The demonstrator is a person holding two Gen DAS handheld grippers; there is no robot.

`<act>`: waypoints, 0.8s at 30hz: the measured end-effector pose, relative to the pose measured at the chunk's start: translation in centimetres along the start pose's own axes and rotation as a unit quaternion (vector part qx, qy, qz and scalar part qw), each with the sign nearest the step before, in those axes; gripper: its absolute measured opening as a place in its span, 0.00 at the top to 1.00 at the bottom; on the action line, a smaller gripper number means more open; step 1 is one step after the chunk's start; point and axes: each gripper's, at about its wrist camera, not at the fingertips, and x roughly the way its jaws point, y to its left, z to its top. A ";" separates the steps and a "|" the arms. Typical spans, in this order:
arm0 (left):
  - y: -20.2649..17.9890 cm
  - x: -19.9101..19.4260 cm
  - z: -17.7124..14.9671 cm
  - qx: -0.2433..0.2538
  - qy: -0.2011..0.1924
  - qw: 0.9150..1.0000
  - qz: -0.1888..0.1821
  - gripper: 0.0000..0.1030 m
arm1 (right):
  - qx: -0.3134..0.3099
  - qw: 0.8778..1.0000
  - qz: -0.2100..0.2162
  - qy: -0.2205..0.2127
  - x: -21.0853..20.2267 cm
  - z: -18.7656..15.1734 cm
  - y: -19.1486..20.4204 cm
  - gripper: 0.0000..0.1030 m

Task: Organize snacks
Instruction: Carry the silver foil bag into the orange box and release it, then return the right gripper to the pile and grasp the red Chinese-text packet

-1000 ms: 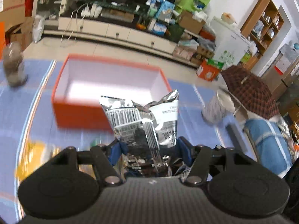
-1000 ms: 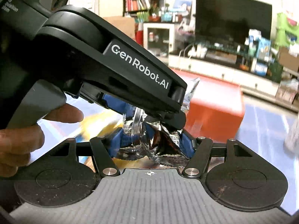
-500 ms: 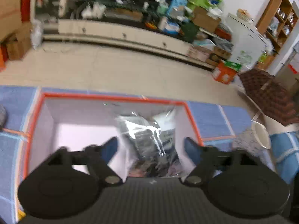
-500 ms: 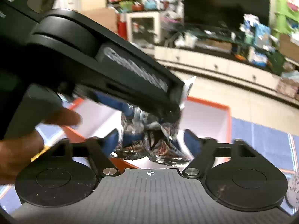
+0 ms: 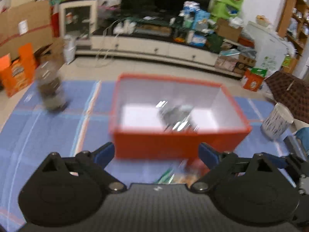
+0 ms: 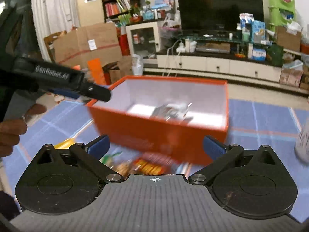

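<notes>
Left claw (image 5: 156, 152): blue pads spread wide, nothing between them. Right claw (image 6: 156, 145): likewise wide apart and empty. I hold both short of the box, above the cloth.

Just ahead of both claws — the open orange cardboard box with white inside walls (image 5: 173, 145). The crinkled silver foil snack bag (image 5: 176, 117) lies on the box floor, toward the near wall, slightly right of my left claw's centreline. It is blurred in both views; I cannot tell which face is up.

Directly under the claws, between them and the box's near wall: loose snack packets on the blue checked tablecloth (image 5: 48, 127). From the right wrist I see an orange-and-red flat packet (image 6: 148, 165) and a yellow packet (image 6: 63, 145) off to the left; details are smeared.

Judgement: one drop is done, the next pick is the step in hand. To do it well: tilt one claw down, centre the pads over a single packet, close on its body and not a loose corner, lift clear of the rim before moving forward.

Edges and room:
- The box's near wall stands close in front, so a low forward sweep would shove it.
- My left claw sits to the left in the right wrist's view, near the box's left corner — keep the two apart.
- Left of the box, a blurred grey-brown jar (image 5: 51, 90); right of it, a white patterned cup (image 5: 277, 121). Both stand well apart from the box.
- Open cloth lies to the left, between jar and box.
</notes>
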 end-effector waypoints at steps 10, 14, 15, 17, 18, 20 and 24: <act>5.8 -4.3 -11.3 -0.057 0.049 0.997 0.030 0.11 | 0.019 0.996 0.074 0.037 -4.9 -10.3 9.0 0.06; 4.0 -4.2 -12.4 -0.033 0.057 0.998 -0.001 0.11 | 0.042 0.997 0.035 0.045 -6.0 -12.1 8.5 0.06; 3.4 -3.9 -12.2 -0.028 0.060 0.998 -0.008 0.11 | 0.040 0.998 0.023 0.044 -6.2 -12.0 8.1 0.07; 2.0 -3.5 -11.8 -0.022 0.062 0.997 -0.038 0.11 | 0.038 0.999 -0.007 0.035 -6.9 -11.2 6.4 0.07; 1.1 -3.2 -11.4 -0.022 0.065 0.996 -0.059 0.11 | 0.035 0.999 -0.017 0.027 -7.2 -10.6 5.4 0.07; -0.3 -2.5 -11.0 -0.028 0.071 0.993 -0.085 0.11 | 0.034 0.998 -0.048 0.008 -8.0 -9.0 2.5 0.07; -2.3 -0.8 -10.9 -0.051 0.080 0.991 -0.096 0.11 | 0.036 0.995 -0.094 0.018 -6.7 -6.5 -3.4 0.07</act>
